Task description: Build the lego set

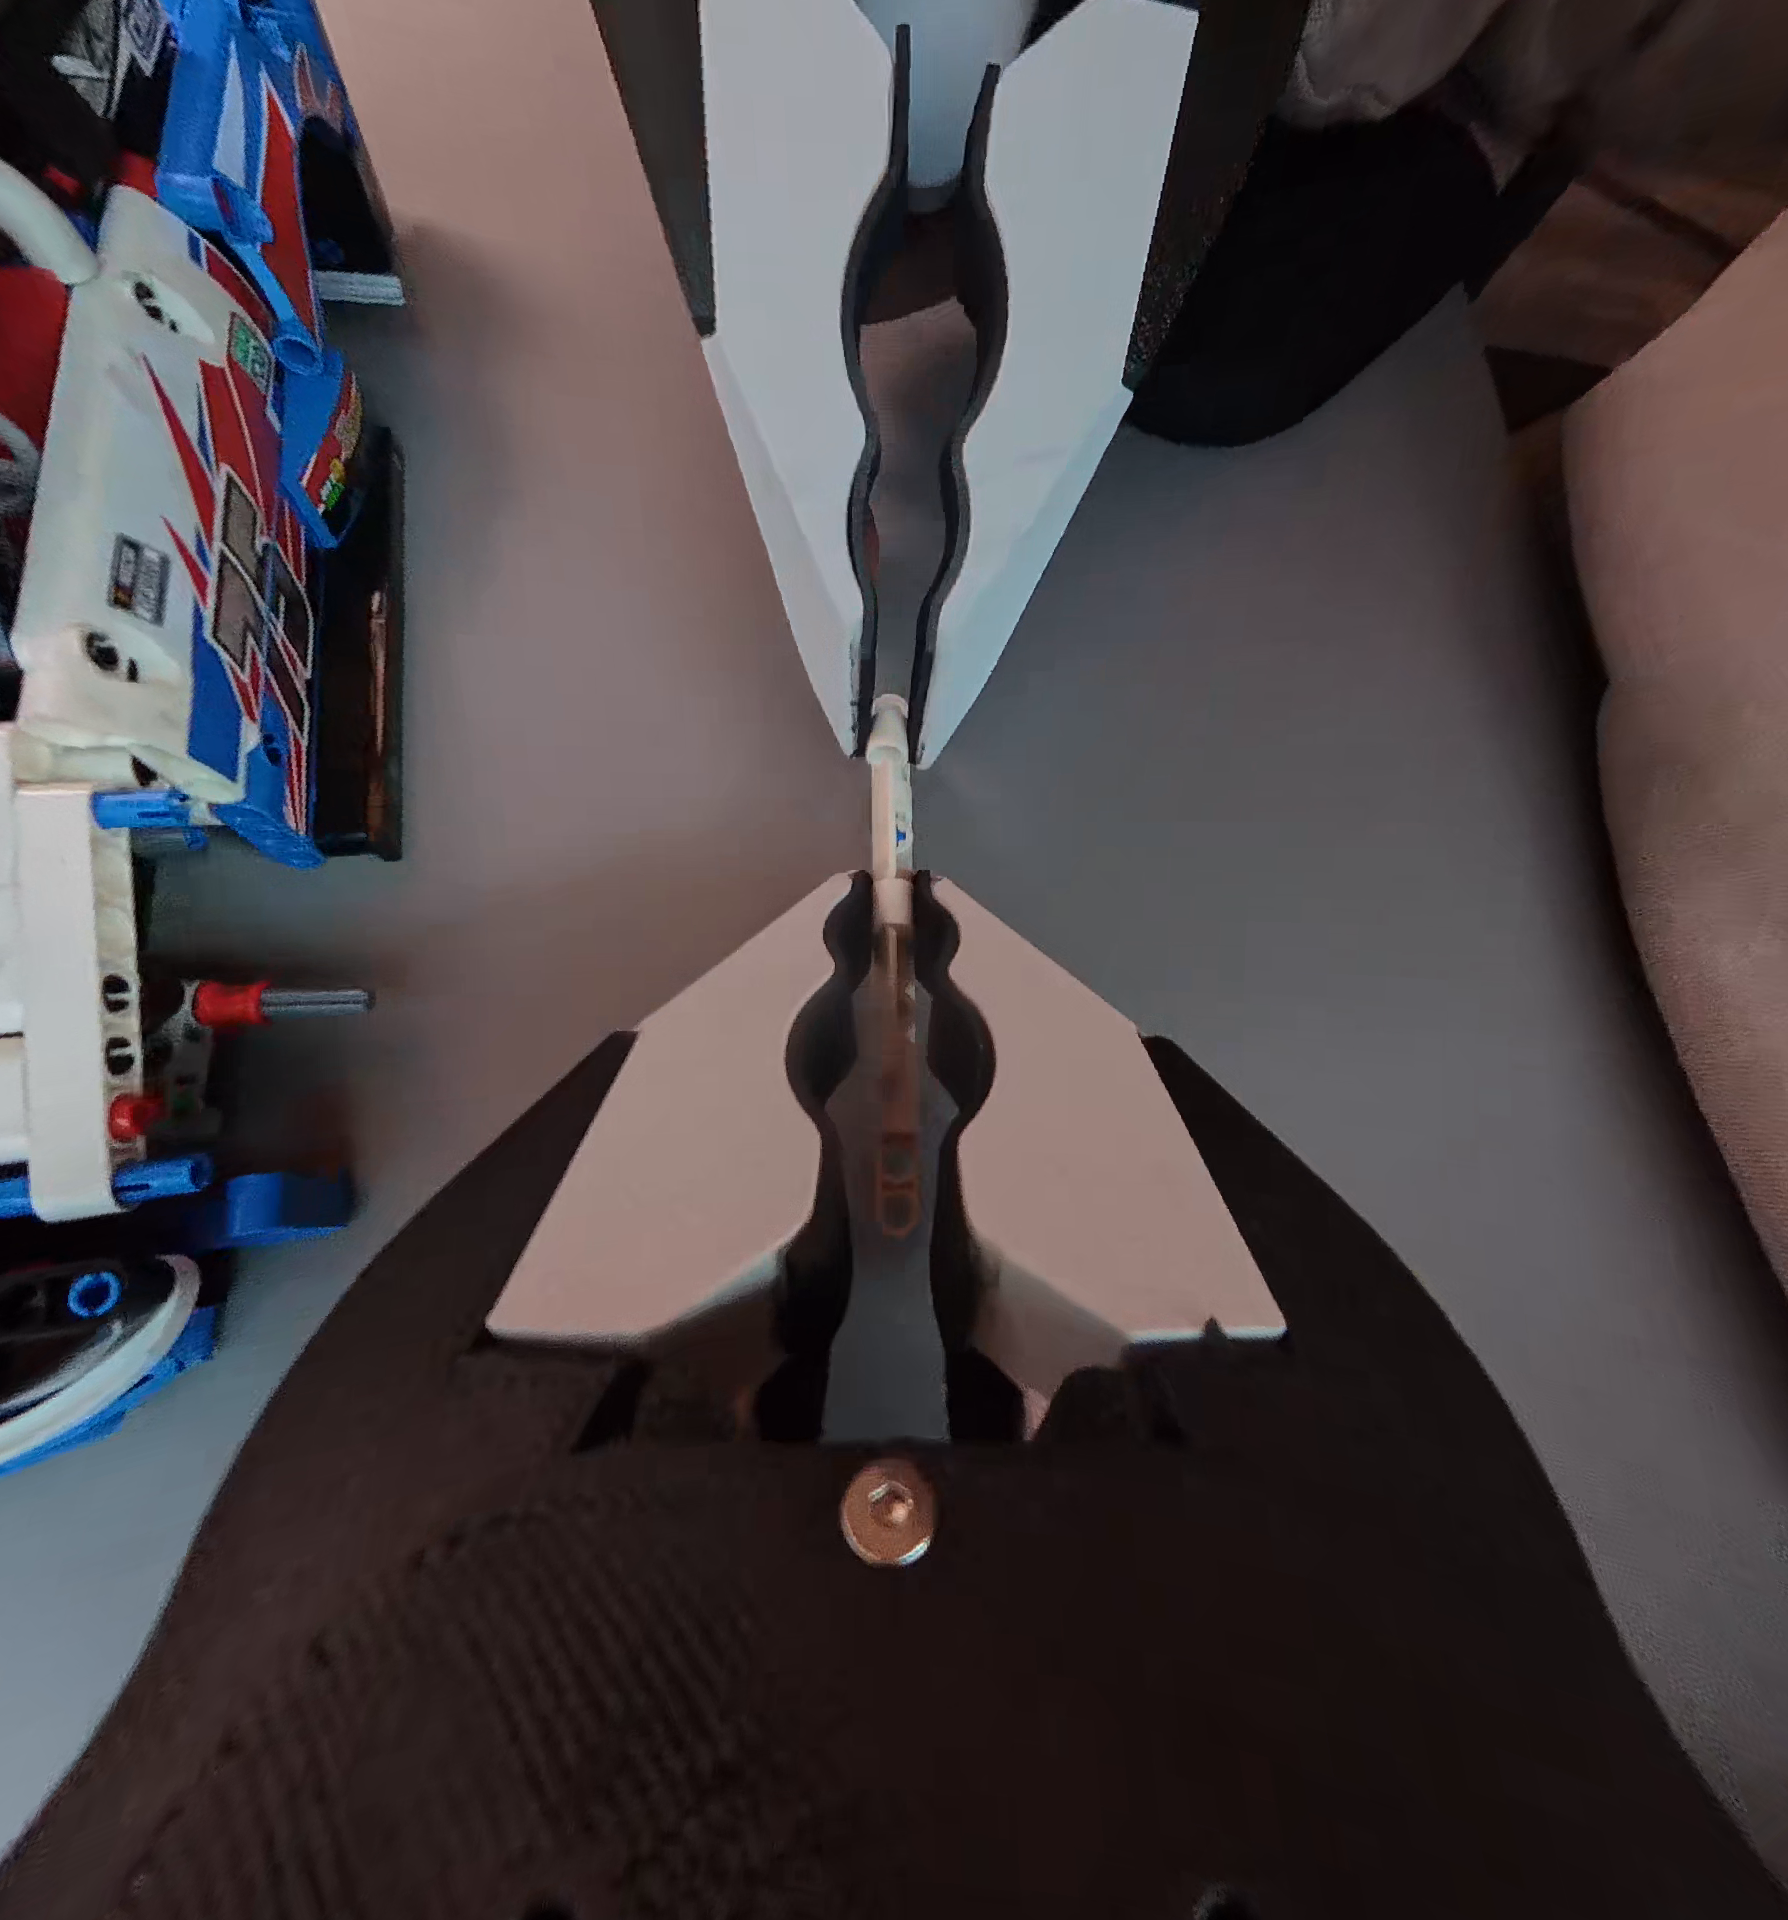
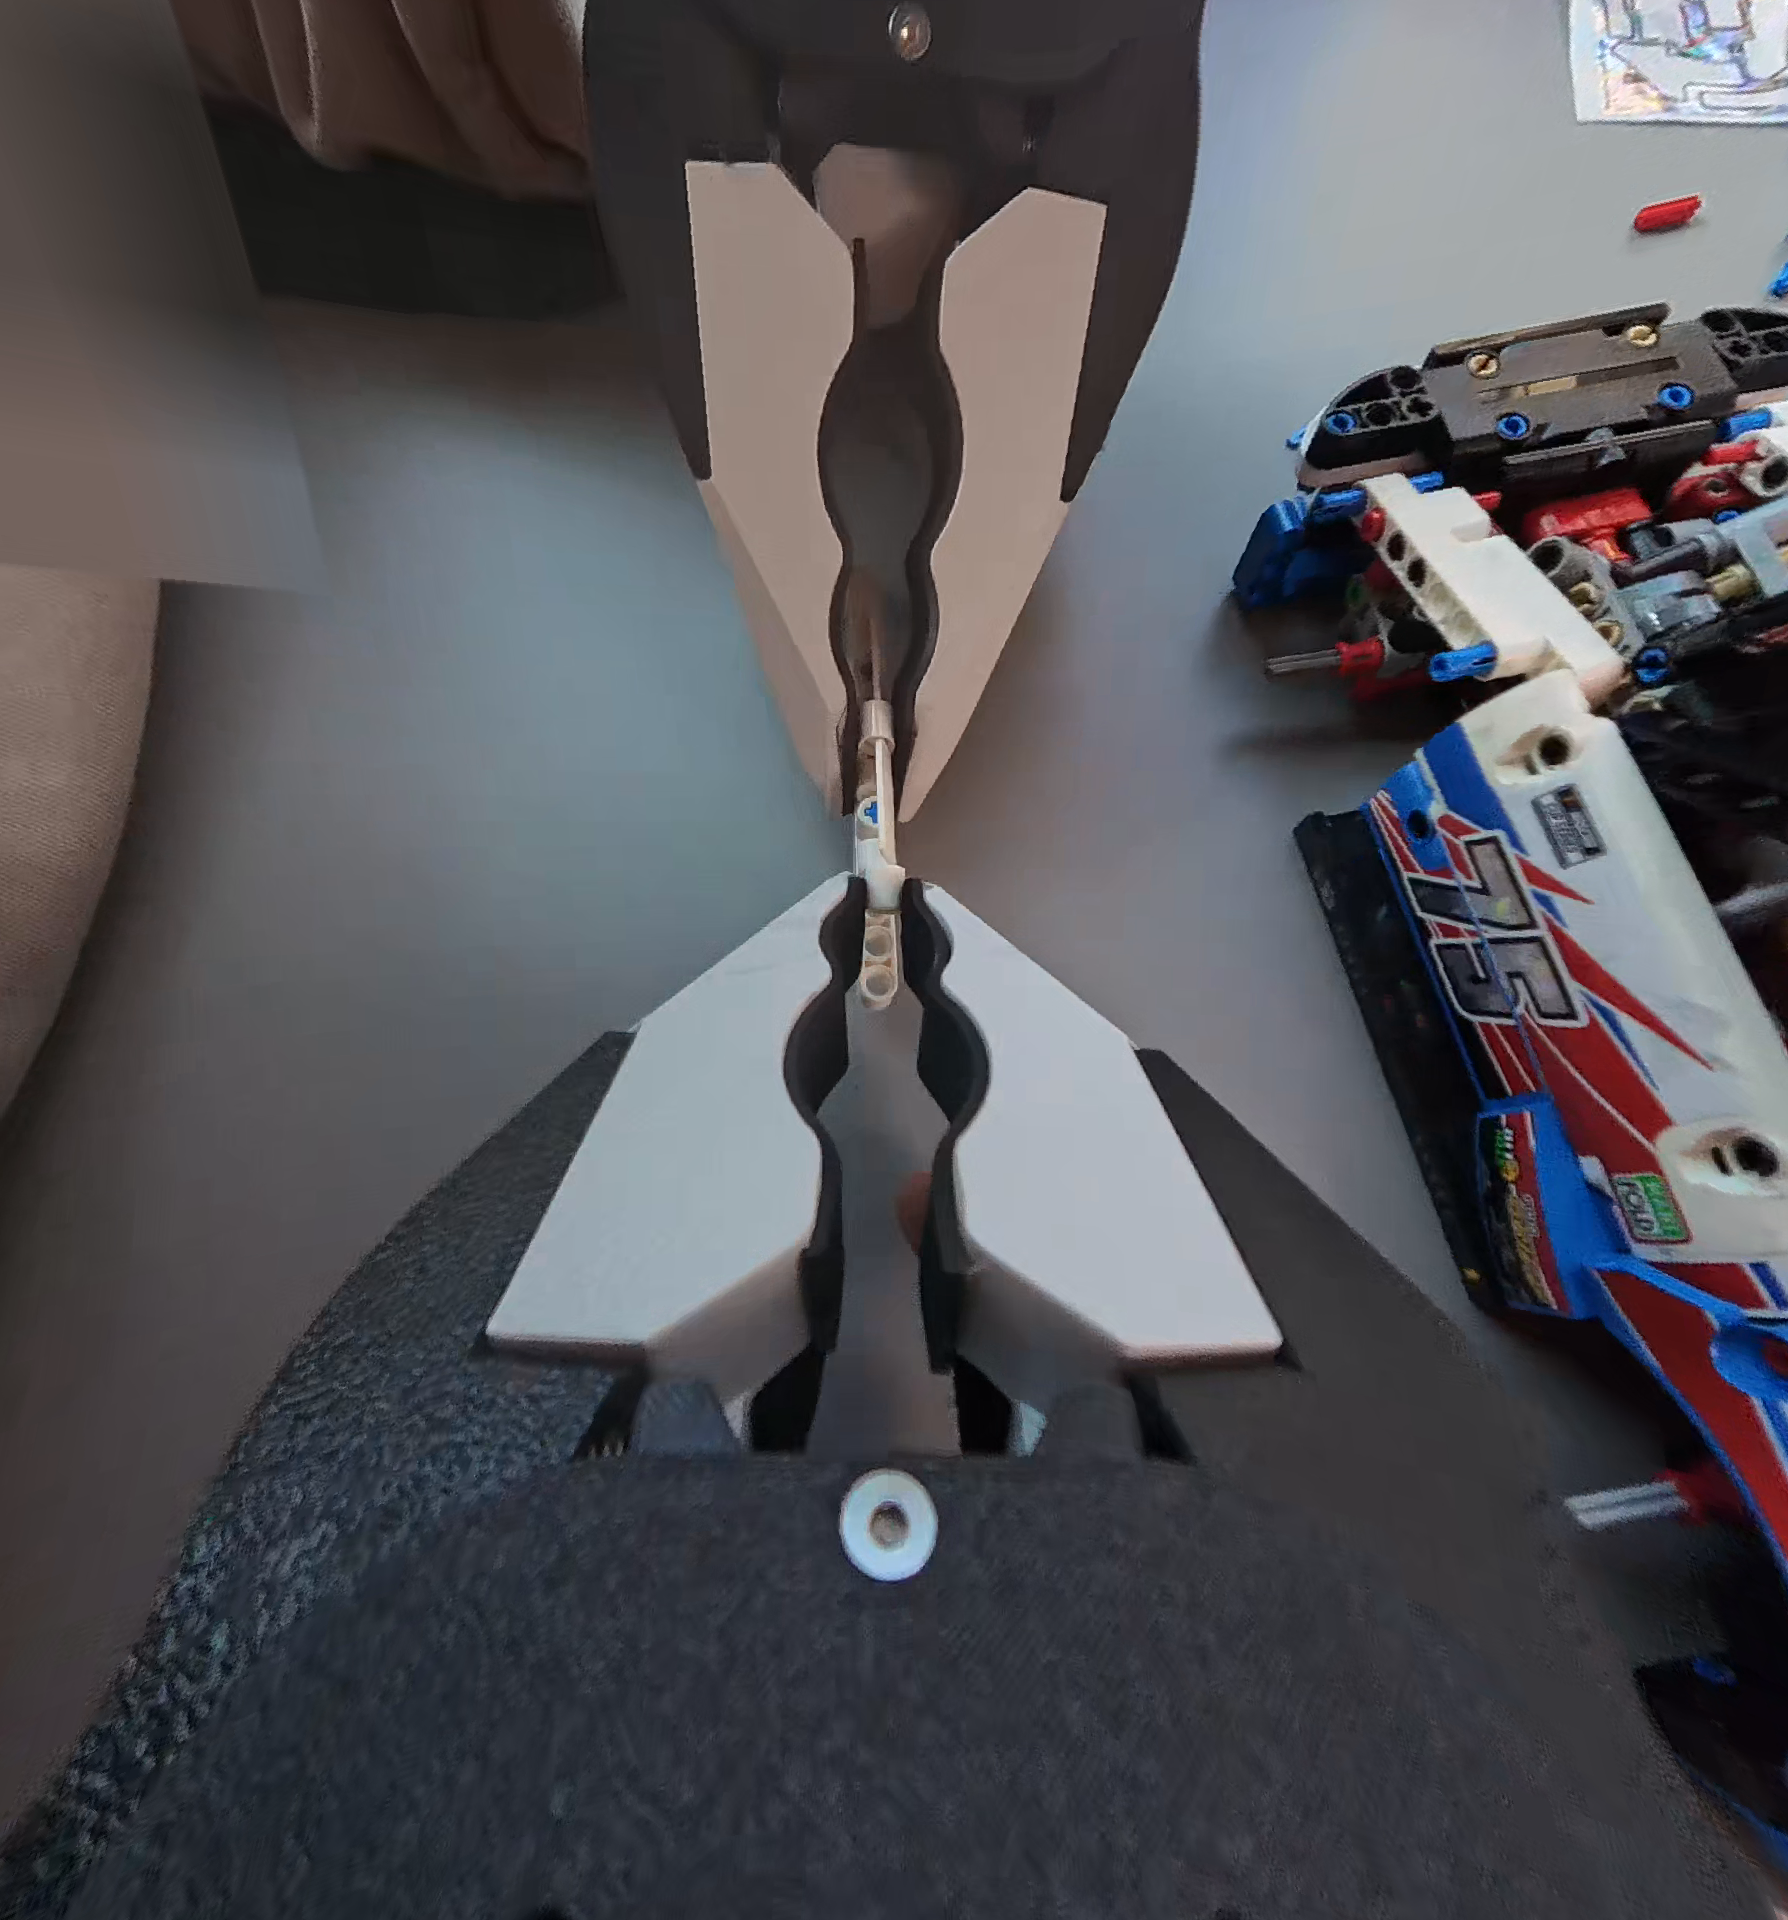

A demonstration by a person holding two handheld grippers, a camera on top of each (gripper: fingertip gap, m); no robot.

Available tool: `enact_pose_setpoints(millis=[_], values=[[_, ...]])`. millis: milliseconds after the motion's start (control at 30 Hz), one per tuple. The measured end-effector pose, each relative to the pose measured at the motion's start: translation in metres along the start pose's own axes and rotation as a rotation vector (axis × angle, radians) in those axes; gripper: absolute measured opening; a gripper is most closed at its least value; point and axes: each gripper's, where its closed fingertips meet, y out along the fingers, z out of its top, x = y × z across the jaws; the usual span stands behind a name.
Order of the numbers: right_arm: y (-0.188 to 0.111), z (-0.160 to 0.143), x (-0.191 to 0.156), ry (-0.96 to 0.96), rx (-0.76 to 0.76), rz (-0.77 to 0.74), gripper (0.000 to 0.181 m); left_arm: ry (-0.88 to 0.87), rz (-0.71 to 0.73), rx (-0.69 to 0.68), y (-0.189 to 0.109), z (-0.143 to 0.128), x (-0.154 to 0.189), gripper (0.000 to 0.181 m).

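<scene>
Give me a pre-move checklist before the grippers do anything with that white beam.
1. Left gripper shut on white beam: ok.
2. Right gripper shut on the same beam, from the opposite end: ok.
3. Grippers nose to nose, roughly in line: ok.
4. Beam clear of the car model, held off to its side: ok.
5. Blue pin fully seated in the beam: cannot tell.
6. Beam height above the grey table: cannot tell.
</scene>
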Motion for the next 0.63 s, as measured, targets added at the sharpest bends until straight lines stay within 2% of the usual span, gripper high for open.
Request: enact_pose_setpoints(millis=[133, 433, 633], values=[[0.005, -0.0036, -0.0005, -0.108, -0.078, -0.038, 0.005, 0.12, 0.056, -0.03, 0.0026, -0.0046, -0.0021, 0.006], [0.0052, -0.0049, -0.0016, -0.269, -0.202, -0.095, 0.005, 0.116, 0.048, -0.026, 0.0033, -0.0053, -0.002, 0.006], [0.0065, -0.0058, -0.0023, -0.421, -0.24, -0.25, 0.006, 0.118, 0.067, -0.026, 0.0026, -0.0056, -0.0029, 0.006]])
